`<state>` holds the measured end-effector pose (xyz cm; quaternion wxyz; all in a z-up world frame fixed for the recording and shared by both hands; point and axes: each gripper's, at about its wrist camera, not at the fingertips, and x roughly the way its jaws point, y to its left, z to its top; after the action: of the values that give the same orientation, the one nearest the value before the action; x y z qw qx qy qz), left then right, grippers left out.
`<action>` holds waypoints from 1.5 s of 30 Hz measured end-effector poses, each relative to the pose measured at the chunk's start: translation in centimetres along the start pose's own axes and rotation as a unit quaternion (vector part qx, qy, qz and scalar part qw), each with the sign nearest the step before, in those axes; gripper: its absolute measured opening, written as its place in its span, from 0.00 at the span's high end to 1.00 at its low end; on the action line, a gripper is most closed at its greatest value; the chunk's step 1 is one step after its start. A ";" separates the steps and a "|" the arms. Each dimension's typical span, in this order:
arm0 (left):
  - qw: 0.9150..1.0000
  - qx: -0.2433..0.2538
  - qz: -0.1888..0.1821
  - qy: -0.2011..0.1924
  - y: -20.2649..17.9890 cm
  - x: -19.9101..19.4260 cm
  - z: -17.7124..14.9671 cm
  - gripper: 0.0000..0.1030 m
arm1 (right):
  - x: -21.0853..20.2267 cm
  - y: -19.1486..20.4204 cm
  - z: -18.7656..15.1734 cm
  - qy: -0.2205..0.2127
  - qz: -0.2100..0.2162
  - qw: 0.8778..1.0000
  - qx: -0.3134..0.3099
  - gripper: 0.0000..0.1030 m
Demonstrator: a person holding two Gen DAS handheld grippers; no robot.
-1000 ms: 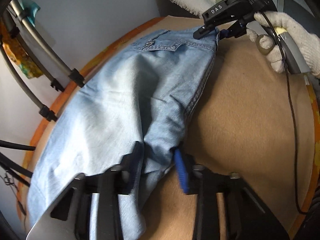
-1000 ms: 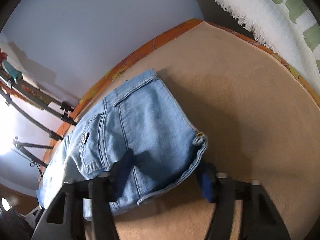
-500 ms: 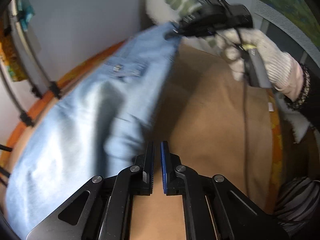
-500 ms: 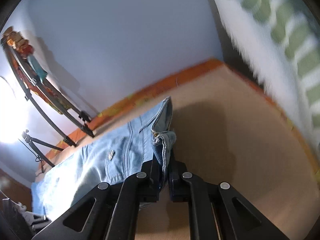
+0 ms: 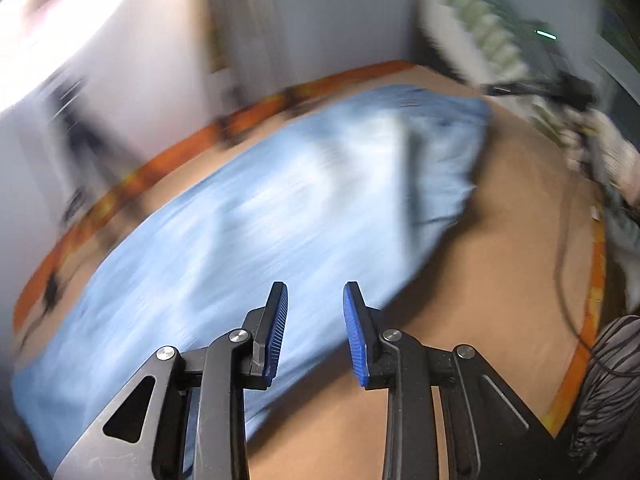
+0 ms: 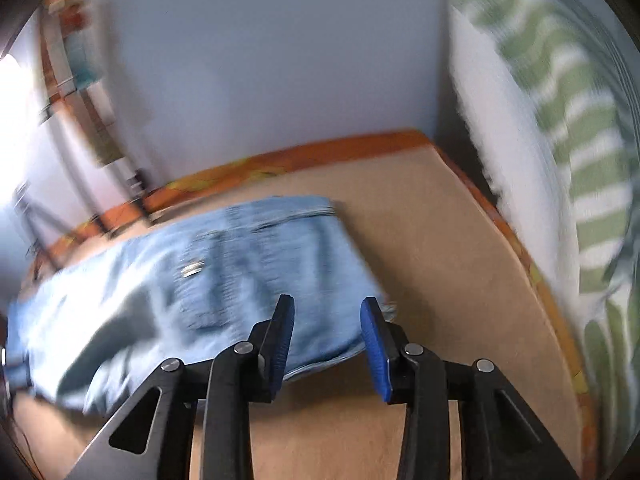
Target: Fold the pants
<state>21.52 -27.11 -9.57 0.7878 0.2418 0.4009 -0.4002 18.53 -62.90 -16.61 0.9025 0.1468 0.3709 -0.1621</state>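
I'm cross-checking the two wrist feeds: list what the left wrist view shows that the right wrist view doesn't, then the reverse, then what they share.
Only the left wrist view: the right gripper in a white-gloved hand, blurred, with a dangling cable and the pants' long legs.

Only the right wrist view: the metal button on the back pocket.

Both: the light-blue denim pants on the tan surface, the green-striped towel, and opening jaws clamping no cloth, as on the left gripper.

One pair of jeans [image 5: 256, 216] at 12 o'clock on one table [image 5: 500, 280]; two grippers; one striped towel [image 6: 560, 128].
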 end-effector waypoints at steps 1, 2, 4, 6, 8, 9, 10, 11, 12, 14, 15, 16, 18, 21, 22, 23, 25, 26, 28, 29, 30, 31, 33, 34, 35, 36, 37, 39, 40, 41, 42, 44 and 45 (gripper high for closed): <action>1.000 -0.020 0.015 0.005 1.6 -0.3 -1.0 0.73 | -0.6 1.9 -0.4 0.006 0.036 0.999 -0.036 0.60; 0.999 -0.032 0.024 0.008 2.6 -0.5 -1.6 0.73 | -0.9 3.7 -0.8 0.014 0.064 0.996 -0.067 0.60; 0.997 -0.061 0.041 0.017 4.9 -0.7 -3.4 0.73 | -1.2 6.9 -2.0 0.029 0.107 0.986 -0.122 0.60; 0.994 -0.094 0.047 0.024 6.9 -0.7 -4.8 0.73 | -1.2 10.1 -3.3 0.046 0.134 0.974 -0.179 0.60; 0.992 -0.113 0.050 0.030 7.9 -0.7 -6.1 0.72 | -1.0 13.3 -4.7 0.057 0.157 0.956 -0.240 0.56; 0.991 -0.116 0.054 0.032 8.1 -0.7 -6.6 0.72 | -0.8 14.9 -5.6 0.062 0.155 0.947 -0.273 0.53; 0.991 -0.118 0.054 0.033 8.3 -0.7 -7.0 0.72 | -0.5 15.8 -6.2 0.063 0.151 0.942 -0.293 0.46; 0.991 -0.120 0.052 0.034 8.2 -0.9 -7.3 0.70 | -0.3 16.7 -6.8 0.065 0.149 0.935 -0.315 0.42; 0.991 -0.121 0.049 0.036 8.2 -0.9 -7.8 0.68 | -0.1 17.5 -7.3 0.068 0.148 0.929 -0.333 0.42; 0.991 -0.116 0.047 0.041 8.1 -0.9 -8.5 0.64 | 0.3 18.8 -8.2 0.073 0.142 0.918 -0.364 0.42; 0.992 -0.106 0.046 0.047 7.9 -0.7 -8.9 0.64 | 0.6 19.2 -8.4 0.073 0.132 0.914 -0.376 0.42; 0.993 -0.098 0.047 0.051 7.6 -0.8 -9.3 0.64 | 1.0 19.5 -8.6 0.073 0.118 0.911 -0.388 0.43; 0.993 -0.084 0.051 0.058 7.3 -0.9 -9.7 0.64 | 1.9 19.8 -8.6 0.079 0.095 0.907 -0.403 0.52; 0.994 -0.074 0.053 0.062 7.2 -0.8 -9.8 0.62 | 2.3 19.6 -7.5 0.086 0.092 0.913 -0.388 0.83; 0.994 -0.072 0.053 0.063 7.2 -0.7 -9.8 0.61 | 1.8 19.0 -6.6 0.081 0.104 0.920 -0.369 0.90; 0.994 -0.070 0.053 0.065 7.2 -0.6 -9.8 0.61 | 1.2 18.6 -5.9 0.074 0.110 0.925 -0.357 0.95; 0.994 -0.069 0.052 0.069 7.5 -0.5 -9.8 0.60 | -0.1 17.7 -4.2 0.052 0.119 0.935 -0.330 0.97; 0.994 -0.069 0.053 0.070 7.5 -0.6 -9.8 0.60 | -0.3 17.6 -3.7 0.047 0.123 0.939 -0.319 0.98; 0.994 -0.069 0.053 0.068 7.6 -0.5 -9.9 0.60 | -0.5 16.9 -3.1 0.047 0.128 0.943 -0.303 1.00; 0.994 -0.069 0.053 0.067 7.6 -0.5 -10.0 0.60 | -0.4 16.8 -3.2 0.051 0.122 0.943 -0.307 1.00; 0.994 -0.068 0.050 0.067 7.5 -0.5 -10.1 0.60 | -0.3 16.9 -3.5 0.052 0.114 0.942 -0.311 1.00; 0.994 -0.065 0.048 0.068 7.5 -0.5 -10.2 0.60 | -0.2 16.7 -3.6 0.056 0.110 0.942 -0.312 1.00; 0.995 -0.054 0.049 0.072 7.1 -0.3 -10.4 0.61 | 0.0 16.8 -3.7 0.058 0.109 0.943 -0.310 1.00; 0.995 -0.049 0.052 0.071 7.0 -0.3 -10.5 0.61 | 0.1 17.0 -3.9 0.057 0.101 0.942 -0.315 1.00; 0.995 -0.051 0.050 0.070 7.0 -0.3 -10.6 0.63 | 0.2 17.1 -4.1 0.057 0.097 0.941 -0.318 1.00; 0.995 -0.055 0.044 0.068 7.1 -0.3 -10.6 0.68 | 0.3 17.1 -4.1 0.058 0.094 0.941 -0.320 1.00; 0.995 -0.057 0.042 0.064 7.1 -0.3 -10.5 0.80 | 0.2 17.2 -4.2 0.060 0.093 0.941 -0.321 1.00; 0.995 -0.061 0.052 0.057 7.5 -0.5 -10.4 0.92 | -0.2 17.2 -4.0 0.057 0.099 0.942 -0.316 1.00; 0.995 -0.063 0.054 0.053 7.6 -0.7 -10.3 0.94 | -0.7 17.1 -3.9 0.054 0.101 0.942 -0.315 1.00; 0.995 -0.066 0.055 0.045 7.7 -1.0 -10.3 0.95 | -1.0 17.1 -3.8 0.051 0.103 0.943 -0.313 1.00; 0.995 -0.072 0.052 0.037 7.9 -1.5 -10.3 0.95 | -1.2 17.0 -3.7 0.050 0.104 0.943 -0.313 1.00; 0.995 -0.082 0.045 0.029 8.1 -2.1 -10.4 0.95 | -1.2 16.9 -4.1 0.056 0.100 0.941 -0.319 1.00; 0.995 -0.082 0.045 0.026 8.1 -2.4 -10.5 0.95 | -0.8 16.9 -4.6 0.067 0.094 0.938 -0.328 1.00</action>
<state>22.70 -14.15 -13.00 0.8116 0.2041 0.4416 -0.3235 21.97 -45.66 -16.73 0.8849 -0.1125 0.4474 0.0637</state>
